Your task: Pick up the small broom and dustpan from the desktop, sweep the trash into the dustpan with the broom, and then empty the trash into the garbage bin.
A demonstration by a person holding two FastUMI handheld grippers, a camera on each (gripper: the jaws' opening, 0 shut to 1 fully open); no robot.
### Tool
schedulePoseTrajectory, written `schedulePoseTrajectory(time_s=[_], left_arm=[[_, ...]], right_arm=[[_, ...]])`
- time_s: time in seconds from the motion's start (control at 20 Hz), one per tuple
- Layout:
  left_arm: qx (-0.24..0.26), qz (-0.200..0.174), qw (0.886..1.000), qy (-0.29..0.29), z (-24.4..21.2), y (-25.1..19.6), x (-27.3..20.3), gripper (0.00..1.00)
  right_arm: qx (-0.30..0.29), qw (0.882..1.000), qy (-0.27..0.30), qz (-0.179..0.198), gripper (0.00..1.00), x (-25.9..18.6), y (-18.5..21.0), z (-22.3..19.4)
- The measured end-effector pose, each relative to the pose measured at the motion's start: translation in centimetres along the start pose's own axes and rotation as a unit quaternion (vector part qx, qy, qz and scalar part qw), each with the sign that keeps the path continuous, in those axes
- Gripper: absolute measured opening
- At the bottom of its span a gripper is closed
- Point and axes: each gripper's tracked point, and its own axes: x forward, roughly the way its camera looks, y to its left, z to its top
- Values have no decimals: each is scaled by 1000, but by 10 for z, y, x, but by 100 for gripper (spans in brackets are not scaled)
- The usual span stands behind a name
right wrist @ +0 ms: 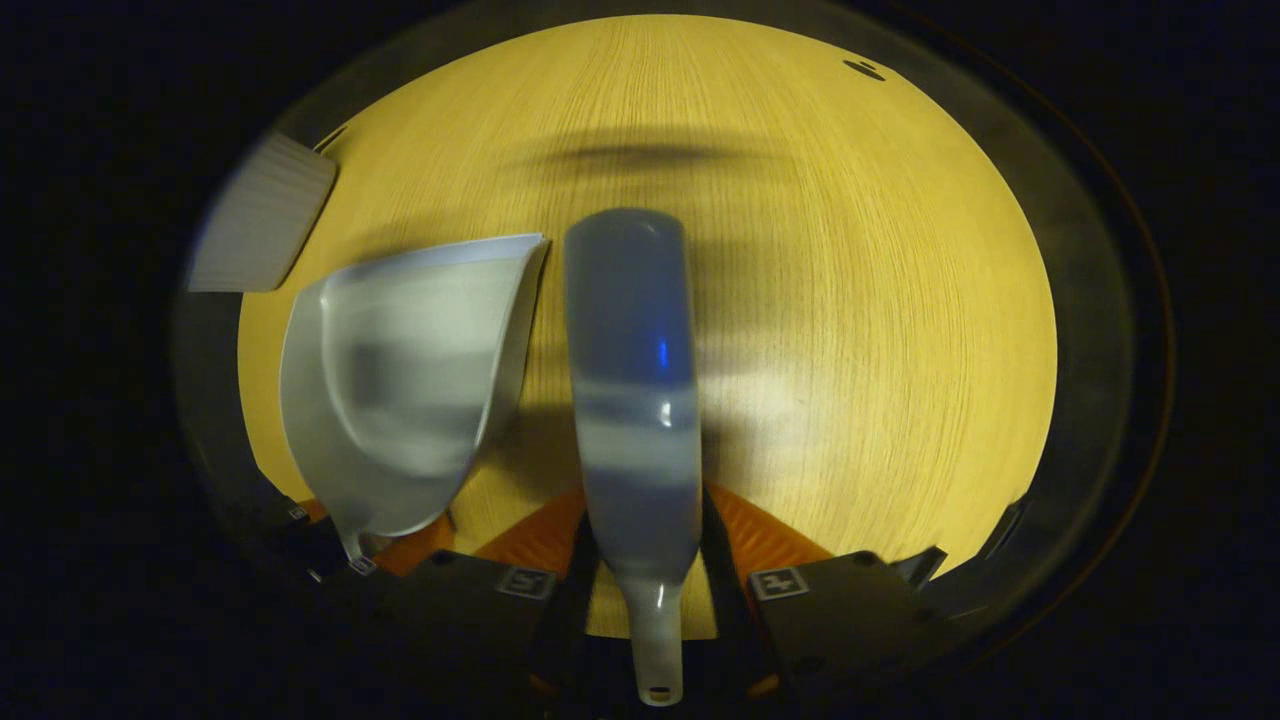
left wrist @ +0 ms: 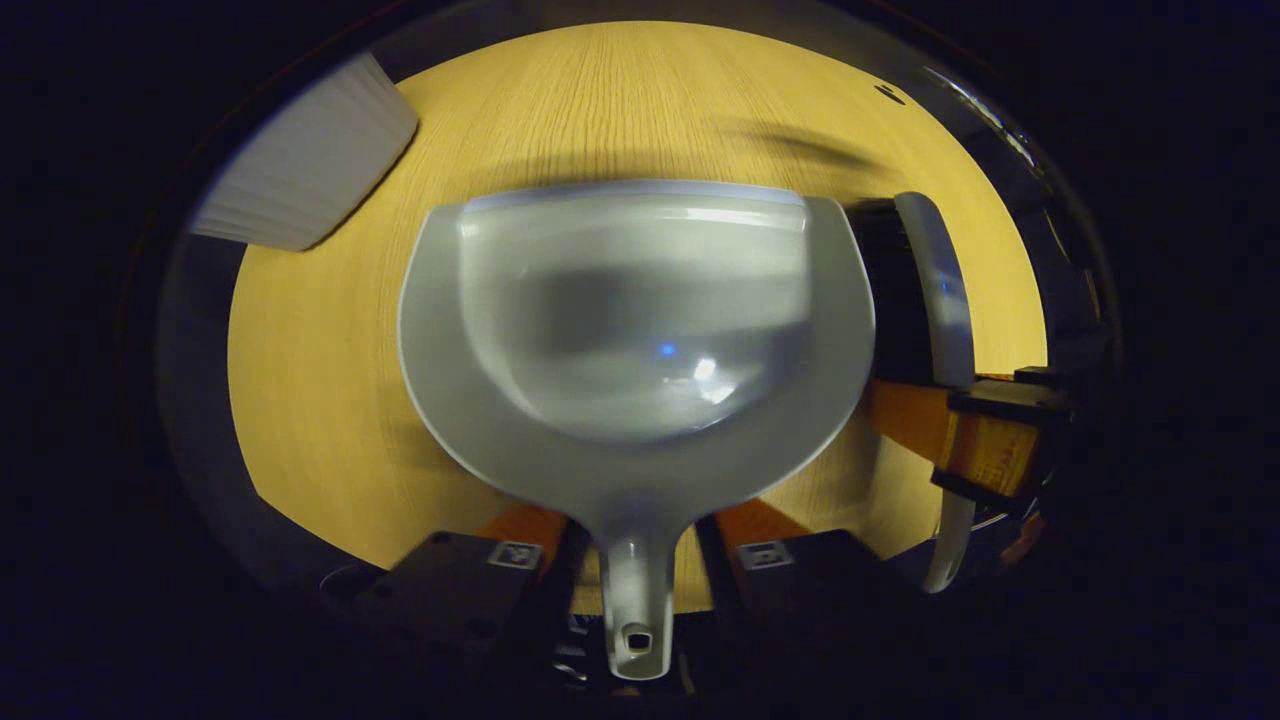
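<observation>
Surface: wood-grain desktop under both tools, dimly lit; no trash is visible on the stretch your cameras show.
Bin: pale ribbed container, probably the garbage bin, sits at the far left, well apart from both tools.
Left gripper: your fingers pinch the dustpan's handle from either side, the handle running back between them toward the camera.
Dustpan: held out ahead of your left gripper, hollow side facing the lens, so you can watch what lands in it.
Dustpan axis: long axis runs from the handle at the bottom of the left gripper view straight away from you; the open lip points to the far side of the desk, seemingly close to the wood, though contact cannot be told.
Right gripper: your fingers are pressed onto the broom's narrow neck, one on each side.
Broom: its back faces the camera; the dark bristles show beside the pan in the left gripper view.
Broom axis: lengthwise away from you, roughly parallel to the pan's axis, just beside its right wall.
Why so: pan and broom side by side suit drawing debris across into the lip.
Stage: both tools are in hand; the sweep itself looks not yet done.
</observation>
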Motion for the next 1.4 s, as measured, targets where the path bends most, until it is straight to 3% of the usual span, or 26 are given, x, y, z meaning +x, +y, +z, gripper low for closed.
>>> schedulePoseTrajectory(time_s=[0.05,0.2,0.25,0.3,0.35,0.4,0.45,0.5,0.55,0.8,0.85,0.9,1.05,1.15,1.25,1.4], left_arm=[[6,-2,1000,-1,0,-3,-6,88],[18,-10,1000,1,-9,-7,-11,87],[22,-6,1000,-7,-11,-6,-14,88],[27,-2,999,-17,-11,-4,-19,88],[34,-1,999,-26,-13,-3,-25,88],[43,-10,998,-40,-14,-6,-31,88],[54,-28,996,-58,-14,-12,-37,87],[63,-33,995,-69,-16,-12,-40,88],[70,-29,993,-86,-18,-11,-47,88],[66,-1,982,-180,-23,0,-82,88],[67,8,978,-199,-26,3,-92,87],[70,20,973,-218,-28,7,-103,87],[84,32,955,-281,-35,11,-146,87],[96,23,937,-334,-45,8,-180,88],[108,4,912,-397,-53,5,-222,88],[112,-55,871,-476,-66,3,-267,87]], right_arm=[[-2,1000,-4,-3,100,3,0,-1],[0,1000,-11,-1,100,-4,0,-7],[3,1000,-14,3,91,-8,0,-9],[4,1000,-21,8,100,-13,0,-9],[6,999,-29,12,91,-19,0,-10],[7,999,-37,16,100,-26,0,-11],[6,999,-46,21,100,-33,1,-11],[3,998,-54,26,91,-39,1,-13],[-2,997,-64,31,100,-45,2,-14],[-38,991,-123,38,100,-88,2,-21],[-45,989,-138,38,91,-97,3,-22],[-46,986,-155,38,100,-110,2,-24],[-33,975,-219,36,100,-155,8,-32],[-31,961,-271,38,100,-189,16,-43],[-42,943,-331,18,100,-224,17,-53],[-30,909,-416,8,100,-276,25,-71]])
